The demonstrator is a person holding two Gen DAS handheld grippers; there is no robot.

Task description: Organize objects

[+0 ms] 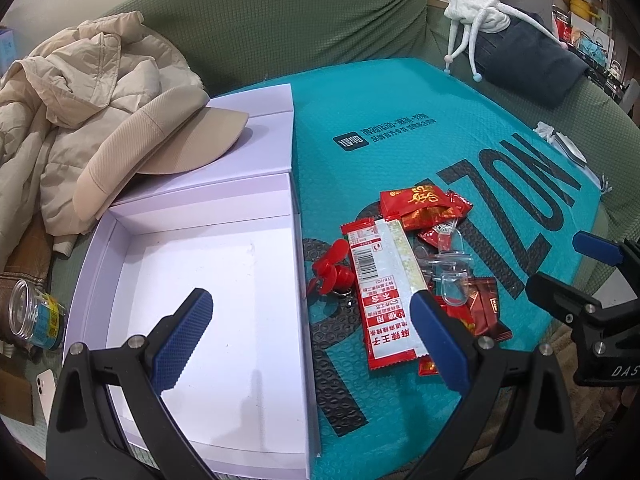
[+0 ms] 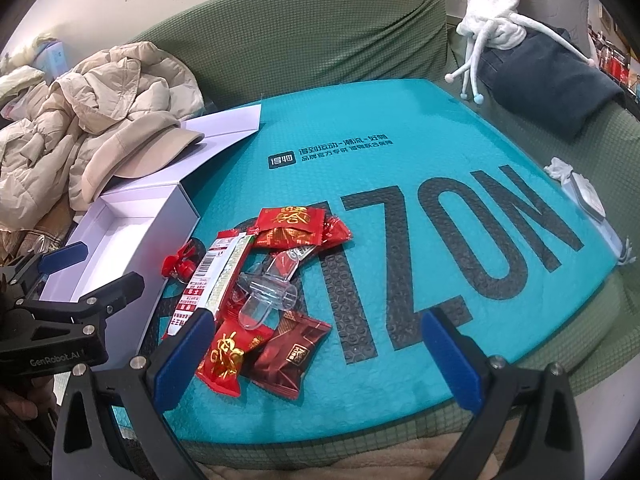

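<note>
A pile of snacks lies on a teal bubble mailer: a long red-and-white packet, red candy packets, a dark red packet, a clear plastic piece and a small red fan. An open white box sits left of the pile, with nothing in it. My left gripper is open, above the box's right wall. My right gripper is open, just before the pile.
A beige cap and jacket rest on the box lid and green sofa. A glass jar and phone lie left. Dark clothing lies at the back right.
</note>
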